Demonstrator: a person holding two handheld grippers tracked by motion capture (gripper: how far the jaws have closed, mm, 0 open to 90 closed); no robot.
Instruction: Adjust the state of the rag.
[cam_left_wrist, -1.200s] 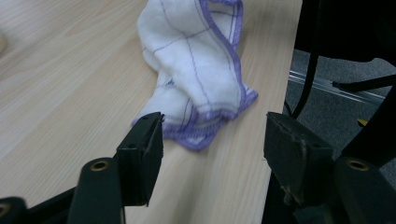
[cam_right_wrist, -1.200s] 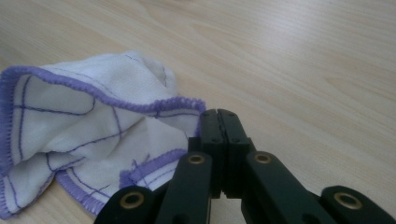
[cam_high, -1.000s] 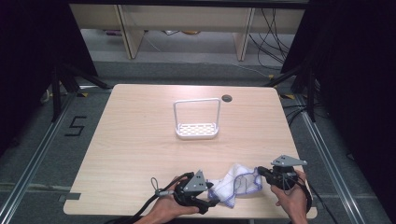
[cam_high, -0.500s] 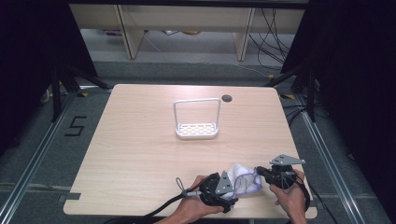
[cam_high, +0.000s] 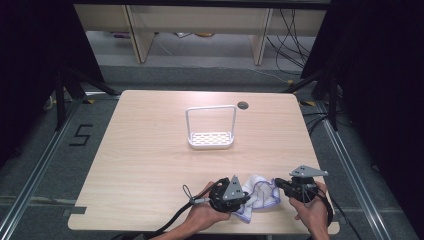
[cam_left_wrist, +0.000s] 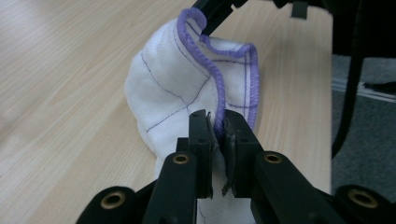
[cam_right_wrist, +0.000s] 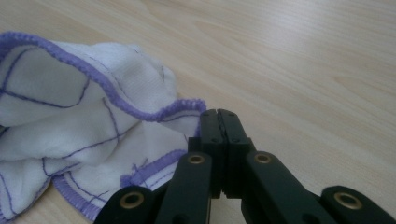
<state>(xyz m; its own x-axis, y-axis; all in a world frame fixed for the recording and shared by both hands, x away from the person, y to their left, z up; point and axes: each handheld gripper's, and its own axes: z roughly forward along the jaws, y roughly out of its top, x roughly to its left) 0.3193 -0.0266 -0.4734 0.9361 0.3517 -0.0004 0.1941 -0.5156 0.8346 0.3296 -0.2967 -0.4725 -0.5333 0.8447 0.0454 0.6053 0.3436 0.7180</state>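
A white cloth (cam_high: 260, 195) with a purple hem lies bunched near the table's front edge, between my two grippers. My left gripper (cam_high: 244, 198) has just been closing. In the left gripper view its jaws (cam_left_wrist: 218, 123) pinch a raised fold of the hem of the cloth (cam_left_wrist: 177, 88). My right gripper (cam_high: 277, 184) holds the cloth's right corner. In the right gripper view its jaws (cam_right_wrist: 219, 116) are pressed together, with the purple edge of the cloth (cam_right_wrist: 70, 126) running in between them. The right gripper's tips (cam_left_wrist: 210, 9) also show at the cloth's far end in the left gripper view.
A white wire rack (cam_high: 211, 127) with a perforated base stands at the table's middle, beyond the cloth. A dark cable hole (cam_high: 243, 105) sits behind it. The table's front edge (cam_high: 150, 229) is just below both hands. Cables trail from the left gripper.
My left gripper has moved right to the cloth and its jaws have closed on the hem. The right gripper and the rack have stayed put.
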